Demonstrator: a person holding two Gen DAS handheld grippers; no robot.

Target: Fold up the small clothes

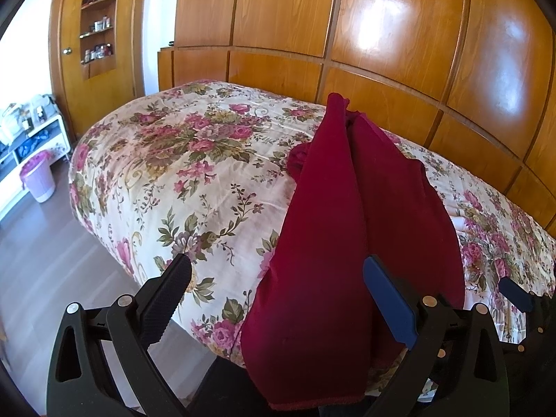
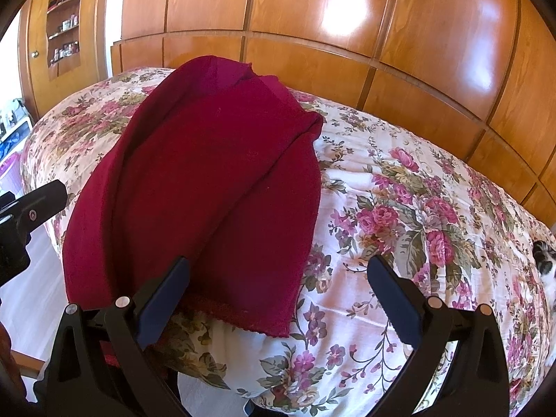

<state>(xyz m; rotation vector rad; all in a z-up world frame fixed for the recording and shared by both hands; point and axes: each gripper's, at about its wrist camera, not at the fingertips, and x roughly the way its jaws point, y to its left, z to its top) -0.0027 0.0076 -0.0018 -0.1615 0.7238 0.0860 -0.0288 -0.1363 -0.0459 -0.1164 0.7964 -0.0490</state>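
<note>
Presently, a dark red knitted garment [image 2: 208,191] is seen laid lengthwise on a bed covered by a floral quilt [image 2: 399,215], near the quilt's front edge, with its hemmed end overhanging slightly toward the cameras. The garment is folded along its length, and a lengthwise crease is noted down its middle in both views.

The left gripper [image 1: 278,299] is held at the garment's near end with its fingers [image 1: 166,302] spread wide; nothing is grasped, and the cloth is seen between and partly over the blue-padded finger. The right gripper [image 2: 278,299] is likewise released, its fingers [image 2: 396,305] wide apart; the left finger lies against the garment's near right portion, the other over bare quilt.

A panelled wooden wardrobe [image 1: 382,27] is recorded behind the bed. A lilac bin [image 1: 38,177] stands on the floor at the left. A black-and-white furry shape [image 2: 545,260], not identifiable, is noted at the quilt's right edge.
</note>
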